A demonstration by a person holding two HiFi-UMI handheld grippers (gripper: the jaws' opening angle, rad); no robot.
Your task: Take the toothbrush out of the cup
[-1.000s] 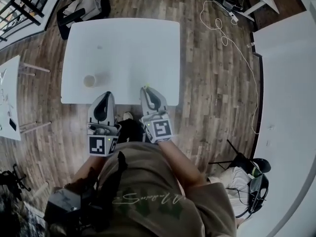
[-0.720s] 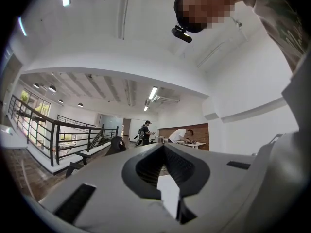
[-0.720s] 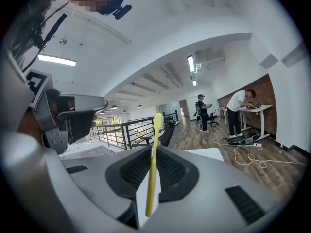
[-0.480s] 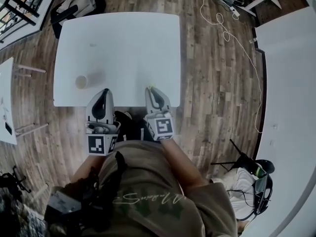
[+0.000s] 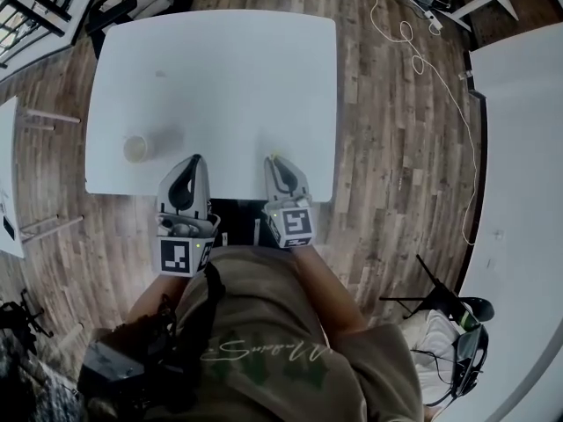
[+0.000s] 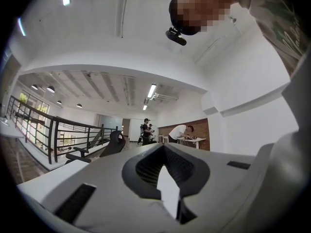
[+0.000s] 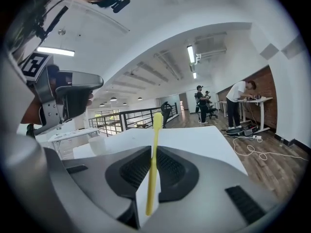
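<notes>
The right gripper (image 5: 277, 167) has its 2 jaws closed to a narrow gap on the handle of the slim yellow plastic toothbrush (image 7: 154, 164), which stands upright between the pads, bristle end up. The toothbrush is already out of the small pale round cup (image 5: 135, 149) and well to the cup's right, over the table edge nearest the person. The left gripper (image 5: 192, 163) is just right of the cup and nearer the person, with its jaws together and nothing in them.

The lift looks done, so what remains is probably a set-down. The thin handle could pivot in the pads, so hold the squeeze firm, tip the brush flat onto bare tabletop well right of the cup, and open only once it lies flat.

The cup stands near the left edge of a plain white square table (image 5: 229, 69). Beyond and right of the cup is dark wood-plank floor (image 5: 396, 148) with a looping white cable (image 5: 422, 60); far right of the cup is another white surface (image 5: 528, 148).
</notes>
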